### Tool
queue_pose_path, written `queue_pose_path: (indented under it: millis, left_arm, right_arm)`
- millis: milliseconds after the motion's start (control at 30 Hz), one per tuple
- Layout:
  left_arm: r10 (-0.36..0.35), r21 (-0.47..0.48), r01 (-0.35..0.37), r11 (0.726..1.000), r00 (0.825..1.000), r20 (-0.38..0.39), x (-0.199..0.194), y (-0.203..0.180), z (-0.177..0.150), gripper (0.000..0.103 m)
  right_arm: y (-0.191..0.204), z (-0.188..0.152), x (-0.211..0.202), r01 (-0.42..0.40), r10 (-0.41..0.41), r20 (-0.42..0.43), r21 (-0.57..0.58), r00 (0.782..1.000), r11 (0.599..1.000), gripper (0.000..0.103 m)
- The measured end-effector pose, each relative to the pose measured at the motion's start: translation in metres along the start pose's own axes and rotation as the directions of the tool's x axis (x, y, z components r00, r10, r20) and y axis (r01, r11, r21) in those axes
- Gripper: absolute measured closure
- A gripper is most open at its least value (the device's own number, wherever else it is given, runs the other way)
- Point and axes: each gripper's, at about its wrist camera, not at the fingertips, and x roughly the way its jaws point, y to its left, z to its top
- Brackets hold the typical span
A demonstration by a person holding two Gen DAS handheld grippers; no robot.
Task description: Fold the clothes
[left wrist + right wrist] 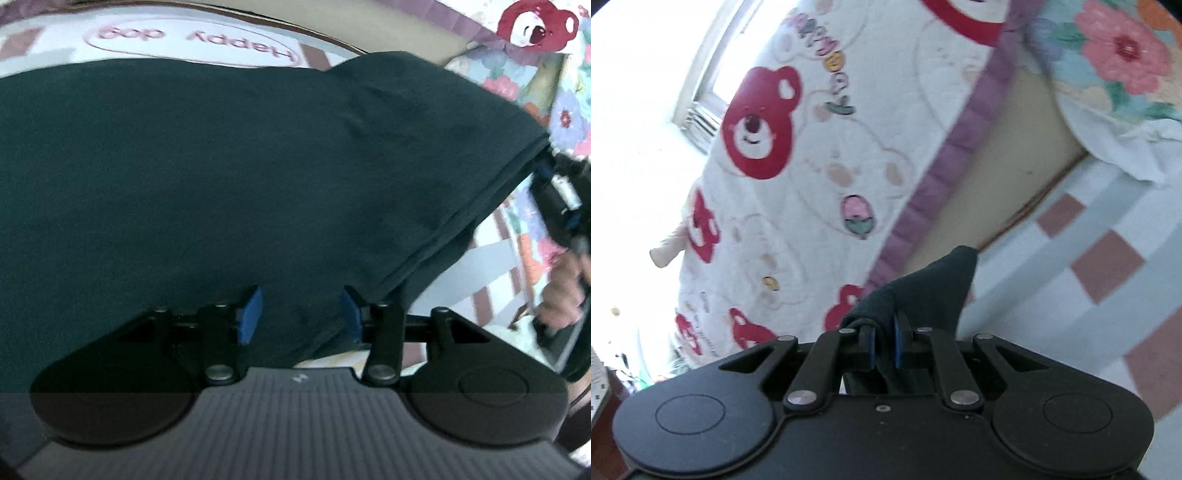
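Clothes come first: we are looking at one dark green garment [229, 177] that is spreading across nearly the whole left wrist view, lying over a checked sheet [491, 266] of pale blue, white and brown squares. Beyond its far edge we are reading mirrored pink lettering in an oval [192, 40] printed on that sheet. A white blanket with red bears [798, 155] and a purple ruffled border [945, 162] is lying further off, with a beige strip [1008, 155] of bed edge showing between it and the checked sheet. A flowered cloth [1119, 55] is sitting at the upper right, and a bright window [713, 66] is glowing at the upper left of the right wrist view.

Our left claw [300, 314] is standing spread, its blue pads [251, 314] apart, with the garment's near edge lying between them; we cannot tell whether either pad is touching it. Our right claw [885, 345] is pressed together, pinching a corner of the garment [923, 295], which is poking up in a peak above the fingers. In the left wrist view that claw [554, 192] is lifting the garment's right edge off the sheet, and a hand [561, 291] is gripping its handle.
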Motion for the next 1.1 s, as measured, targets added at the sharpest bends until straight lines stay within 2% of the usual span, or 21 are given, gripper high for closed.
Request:
queue_pose_path:
  millis: [167,233,300,367,400,433,567,667,733,800,900,933,1100]
  left_arm:
    - [-0.052,-0.129,0.049,0.990,0.998,-0.021,-0.018,0.034,-0.003,0.056]
    - [-0.039,-0.162,0.039,0.986,0.999,0.002,-0.032,0.048,-0.001,0.056]
    - [0.035,-0.202,-0.011,0.979,0.992,0.119,-0.064,0.069,0.004,0.056]
    - [0.115,-0.244,-0.058,0.968,0.967,0.228,-0.096,0.090,0.008,0.057]
    - [0.152,-0.260,-0.081,0.962,0.952,0.266,-0.112,0.102,0.010,0.057]
    - [0.161,-0.278,-0.079,0.957,0.945,0.285,-0.125,0.116,0.012,0.057]
    - [0.157,-0.361,-0.043,0.932,0.943,0.295,-0.145,0.167,0.006,0.057]
    - [0.221,-0.449,-0.061,0.891,0.924,0.313,-0.137,0.191,-0.014,0.057]
    - [0.257,-0.493,-0.098,0.865,0.929,0.265,-0.127,0.199,-0.026,0.057]
    - [0.260,-0.496,-0.108,0.862,0.933,0.247,-0.123,0.198,-0.027,0.057]
    - [0.241,-0.478,-0.079,0.875,0.926,0.289,-0.127,0.197,-0.024,0.056]
    - [0.224,-0.481,-0.058,0.875,0.929,0.295,-0.126,0.199,-0.023,0.056]
    - [0.144,-0.491,0.027,0.871,0.940,0.308,-0.125,0.207,-0.025,0.056]
  right_arm:
    - [0.026,0.002,0.010,-0.069,0.068,-0.035,-0.024,0.997,0.997,0.091]
    - [0.040,0.003,0.015,-0.099,0.096,-0.062,-0.052,0.993,0.994,0.091]
    - [0.056,0.003,0.021,-0.130,0.122,-0.094,-0.087,0.988,0.988,0.091]
    - [0.076,0.002,0.030,-0.164,0.144,-0.143,-0.145,0.979,0.976,0.091]
    - [0.086,0.001,0.035,-0.182,0.153,-0.169,-0.173,0.974,0.968,0.091]
    - [0.097,-0.001,0.041,-0.200,0.161,-0.198,-0.196,0.967,0.960,0.091]
    - [0.137,-0.012,0.070,-0.283,0.190,-0.329,-0.261,0.925,0.923,0.091]
    - [0.164,-0.030,0.092,-0.366,0.217,-0.435,-0.297,0.874,0.882,0.091]
    - [0.173,-0.046,0.104,-0.407,0.236,-0.490,-0.279,0.839,0.870,0.091]
    - [0.178,-0.064,0.114,-0.432,0.243,-0.536,-0.261,0.808,0.863,0.091]
    - [0.176,-0.092,0.124,-0.447,0.237,-0.596,-0.231,0.767,0.864,0.091]
    - [0.176,-0.100,0.127,-0.444,0.225,-0.615,-0.229,0.756,0.866,0.091]
    - [0.173,-0.130,0.126,-0.426,0.149,-0.677,-0.262,0.721,0.866,0.091]
